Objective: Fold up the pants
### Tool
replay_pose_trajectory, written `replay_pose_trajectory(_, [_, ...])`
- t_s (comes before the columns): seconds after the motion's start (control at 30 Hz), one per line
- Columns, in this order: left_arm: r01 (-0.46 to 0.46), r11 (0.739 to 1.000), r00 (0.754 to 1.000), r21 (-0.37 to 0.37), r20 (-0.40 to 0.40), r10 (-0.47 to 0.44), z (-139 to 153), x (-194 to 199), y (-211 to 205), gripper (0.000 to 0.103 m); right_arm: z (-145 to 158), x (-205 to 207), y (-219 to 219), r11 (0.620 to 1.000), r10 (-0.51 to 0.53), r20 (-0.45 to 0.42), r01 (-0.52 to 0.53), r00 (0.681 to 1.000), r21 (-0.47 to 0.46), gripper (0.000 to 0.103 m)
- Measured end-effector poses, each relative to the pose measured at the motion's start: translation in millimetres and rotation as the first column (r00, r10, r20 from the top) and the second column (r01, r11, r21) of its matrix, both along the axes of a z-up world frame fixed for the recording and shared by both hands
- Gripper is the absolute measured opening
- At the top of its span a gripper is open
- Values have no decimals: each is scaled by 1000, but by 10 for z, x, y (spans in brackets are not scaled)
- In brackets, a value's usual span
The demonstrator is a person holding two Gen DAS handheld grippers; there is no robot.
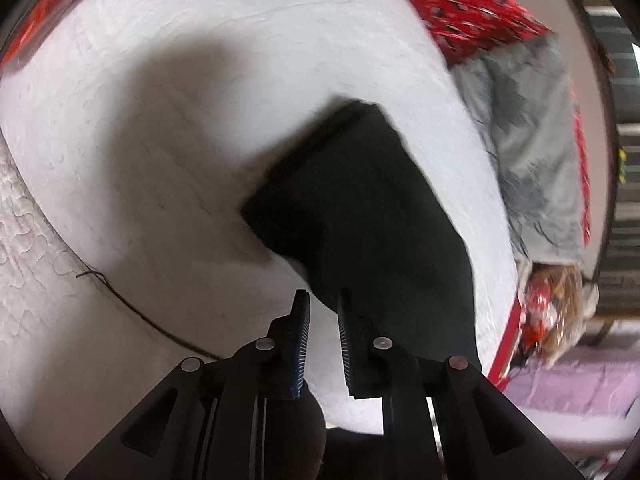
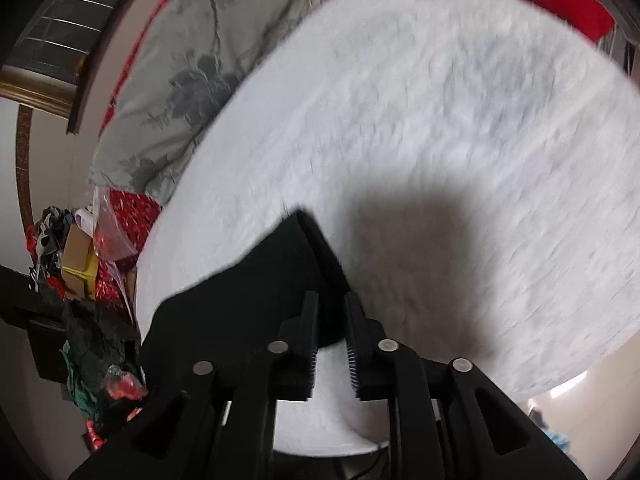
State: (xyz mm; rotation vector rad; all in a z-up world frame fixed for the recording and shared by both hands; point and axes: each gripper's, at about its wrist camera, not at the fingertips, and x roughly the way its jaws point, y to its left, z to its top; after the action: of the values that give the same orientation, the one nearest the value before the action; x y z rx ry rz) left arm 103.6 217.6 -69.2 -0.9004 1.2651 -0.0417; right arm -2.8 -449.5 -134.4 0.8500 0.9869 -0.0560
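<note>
The black pants (image 1: 360, 216) lie on the white fuzzy cover (image 1: 200, 80), with a hem or waistband end pointing away from me in the left wrist view. My left gripper (image 1: 323, 300) is open just above the pants' near left edge, holding nothing. In the right wrist view the pants (image 2: 256, 292) reach to the lower left. My right gripper (image 2: 331, 300) is open, and a black edge of the pants lies between its fingertips. Both views are blurred.
A grey flowered quilt (image 1: 532, 152) (image 2: 192, 76) and red patterned bedding (image 1: 460, 4) lie beyond the white cover (image 2: 440, 120). A heap of bags, boxes and clothes (image 2: 80, 264) sits at the bed's end. A thin dark wire (image 1: 132, 312) runs along the cover's left edge.
</note>
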Motion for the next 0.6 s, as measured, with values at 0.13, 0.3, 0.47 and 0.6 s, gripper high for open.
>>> replay_pose_trajectory(0.13, [13,998,995,61,96,-18,379,60,-14,21,18,125,-29,1000,1,6,-1,1000,-5,34])
replay_pose_trajectory(0.3, [2,979,988,203,148,-32,703,414,64,58,-26,374,69,1000,19,-1,-19,1000,-20,34])
replay_pose_trajectory(0.47, [102,955,988,280,82,-130,617,810,-182,62,-84,479,82,999,24,-14,-24,1000,-44,34])
replay_pose_trajectory(0.6, [177,947,980,266,44,-196,456,998,-334,64,-140,530,51,999,13,-30,-15,999,-47,35])
